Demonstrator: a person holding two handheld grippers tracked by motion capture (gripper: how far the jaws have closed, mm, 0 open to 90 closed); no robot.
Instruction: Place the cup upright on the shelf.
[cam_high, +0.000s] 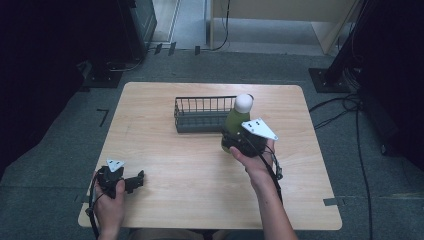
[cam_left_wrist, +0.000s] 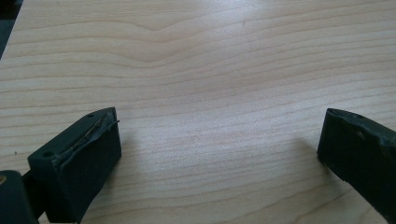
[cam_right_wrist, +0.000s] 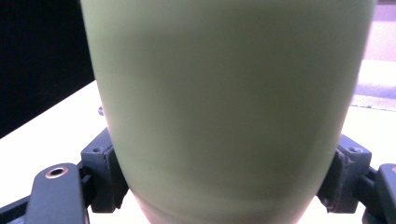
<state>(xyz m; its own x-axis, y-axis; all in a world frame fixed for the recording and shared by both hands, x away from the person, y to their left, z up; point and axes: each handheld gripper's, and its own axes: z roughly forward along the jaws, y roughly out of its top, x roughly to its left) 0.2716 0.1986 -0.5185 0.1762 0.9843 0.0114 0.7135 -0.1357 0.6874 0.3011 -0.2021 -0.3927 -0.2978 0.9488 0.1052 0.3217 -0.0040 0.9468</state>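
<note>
One green bottle (cam_high: 234, 121) just beside wire basket (cam_high: 202, 121).

- Bottle (cam_high: 233, 121): green body, rounded white cap; held upright, slightly tilted, above the table.
- Position: just in front of the right end of the dark wire basket (cam_high: 202, 115).

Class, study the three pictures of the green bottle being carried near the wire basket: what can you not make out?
- Green bottle: its base in the high view, behind the right gripper.
- Green bottle's cap and base in the right gripper view: cut off by the edges.
- Wire basket: its right end, behind the bottle.
- Left gripper: too small for detail in the high view.
</note>
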